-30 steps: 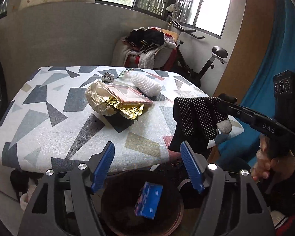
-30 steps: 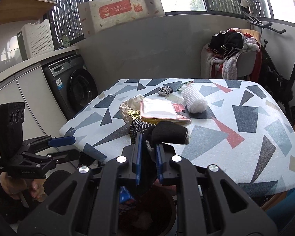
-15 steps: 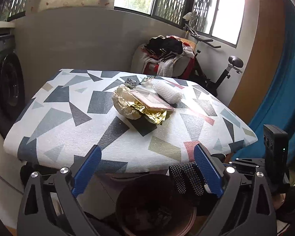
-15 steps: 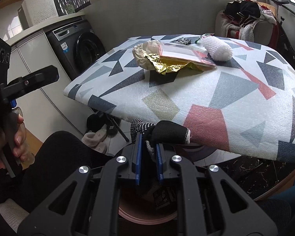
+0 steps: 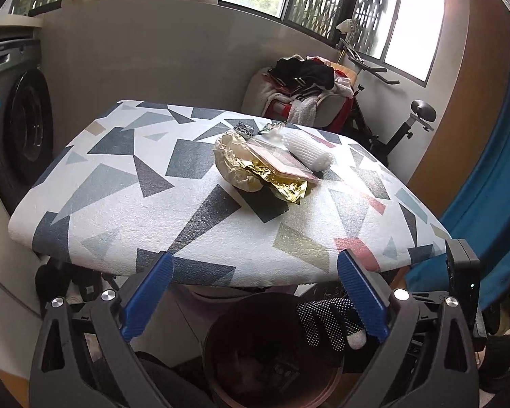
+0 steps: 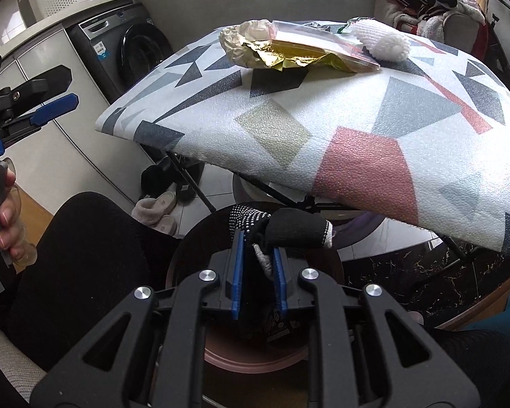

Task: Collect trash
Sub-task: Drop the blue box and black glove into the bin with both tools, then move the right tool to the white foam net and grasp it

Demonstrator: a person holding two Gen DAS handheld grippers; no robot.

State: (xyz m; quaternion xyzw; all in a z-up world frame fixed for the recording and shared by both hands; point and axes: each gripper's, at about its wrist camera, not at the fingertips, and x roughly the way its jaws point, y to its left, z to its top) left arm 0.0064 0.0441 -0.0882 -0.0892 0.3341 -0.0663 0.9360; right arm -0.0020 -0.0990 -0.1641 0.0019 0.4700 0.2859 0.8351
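While the right gripper (image 6: 257, 273) hangs low in the centre of its own view, its blue pads are pinched on a black knit glove with white grip dots (image 6: 275, 229), which droops directly above the round dark-brown trash bin (image 6: 187, 255) on the floor; judging by that position, the glove is held there so that letting go would drop it straight in. In the left wrist view the same glove shows at the lower right, over the bin's mouth (image 5: 221, 326), and scraps already lie inside. The left gripper (image 5: 255, 292) fills the bottom of its frame with its blue fingers spread wide and nothing between them, seemingly kept free for the next pick. More trash waits on the table covered in white foam with grey and red triangles (image 5: 119, 210), in the upper middle of both views: crumpled gold foil and cream paper (image 5: 255, 173), a flat clear plastic packet (image 5: 282, 163) lying on top of it, and a white foam net sleeve (image 5: 306, 149) just beside them. The release looks imminent, though the glove's cuff bunches between the pads and might snag.
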